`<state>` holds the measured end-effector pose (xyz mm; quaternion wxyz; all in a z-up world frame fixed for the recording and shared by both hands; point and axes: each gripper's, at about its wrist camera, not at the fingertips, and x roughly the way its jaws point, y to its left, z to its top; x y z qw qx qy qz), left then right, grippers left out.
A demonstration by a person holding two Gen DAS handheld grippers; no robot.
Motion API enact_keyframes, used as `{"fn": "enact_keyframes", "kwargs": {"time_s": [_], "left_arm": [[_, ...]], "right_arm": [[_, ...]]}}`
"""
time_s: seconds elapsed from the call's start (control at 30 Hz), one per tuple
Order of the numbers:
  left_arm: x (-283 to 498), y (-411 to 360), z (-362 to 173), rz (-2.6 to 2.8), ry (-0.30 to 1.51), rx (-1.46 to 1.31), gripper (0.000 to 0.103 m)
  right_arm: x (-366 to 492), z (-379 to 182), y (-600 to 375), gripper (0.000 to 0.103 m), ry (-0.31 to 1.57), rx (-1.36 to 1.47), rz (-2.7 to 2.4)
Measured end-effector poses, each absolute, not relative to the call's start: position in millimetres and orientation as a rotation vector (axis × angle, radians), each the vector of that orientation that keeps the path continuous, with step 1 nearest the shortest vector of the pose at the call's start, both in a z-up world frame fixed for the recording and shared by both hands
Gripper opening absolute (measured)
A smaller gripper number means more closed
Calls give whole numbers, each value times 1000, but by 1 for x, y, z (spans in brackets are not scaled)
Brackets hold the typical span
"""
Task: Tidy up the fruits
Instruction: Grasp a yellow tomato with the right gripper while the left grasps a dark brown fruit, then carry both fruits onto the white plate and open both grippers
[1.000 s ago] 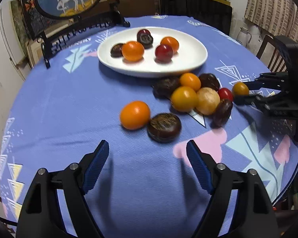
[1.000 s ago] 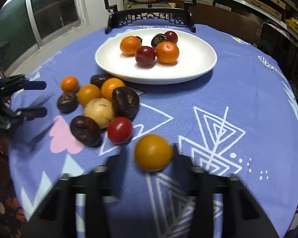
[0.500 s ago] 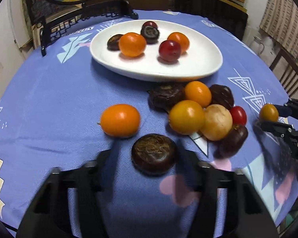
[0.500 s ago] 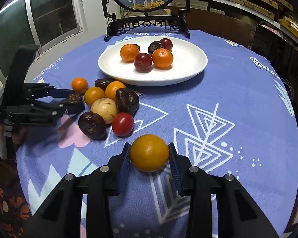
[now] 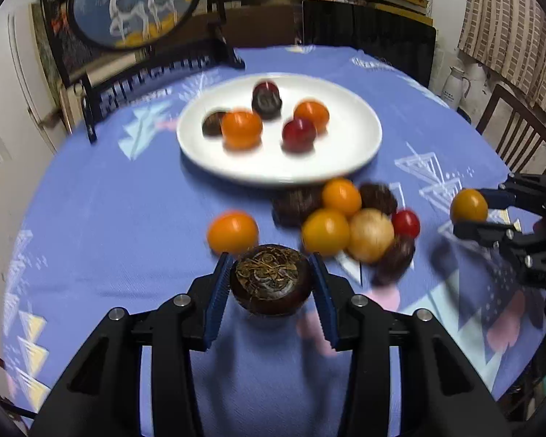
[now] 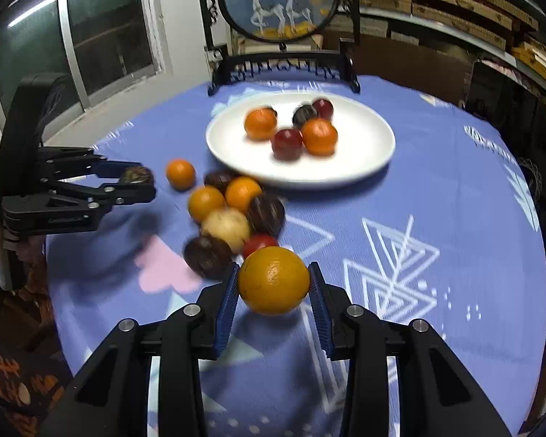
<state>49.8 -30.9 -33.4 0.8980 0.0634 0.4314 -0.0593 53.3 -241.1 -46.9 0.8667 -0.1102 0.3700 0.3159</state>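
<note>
1. The left gripper (image 5: 271, 278) is clenched on a dark brown, rough-topped fruit (image 5: 271, 283); its jaws have just been closing, and both blue pads (image 5: 217, 293) now press the fruit's sides.
2. Just ahead of that gripper and slightly to its left, a loose orange fruit (image 5: 233, 232) lies on the blue patterned tablecloth (image 5: 109, 218).
3. Ahead and to its right sits a touching cluster of fruit (image 5: 349, 225): orange, yellow, pale tan, red and dark brown.
4. Farther ahead, a white plate (image 5: 345, 145) holds six fruits, orange, red and dark.
5. The right gripper (image 6: 273, 284) grips a yellow-orange fruit (image 6: 273, 279) between its blue pads.
6. The cluster lies just ahead of the right gripper and to its left; the plate sits farther ahead.
</note>
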Motion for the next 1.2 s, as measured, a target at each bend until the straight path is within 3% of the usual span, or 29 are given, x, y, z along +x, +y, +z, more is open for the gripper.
{"fn": "enact_keyframes", "kwargs": {"time_s": [0.3, 0.5, 1.2], "left_arm": [[100, -46, 31, -46, 710, 153, 42], [133, -55, 38, 6, 666, 160, 42], [205, -37, 0, 2, 746, 222, 42]], "right_arm": [[72, 23, -223, 38, 580, -161, 669], [102, 50, -216, 38, 518, -82, 656], [199, 6, -205, 38, 656, -59, 578]]}}
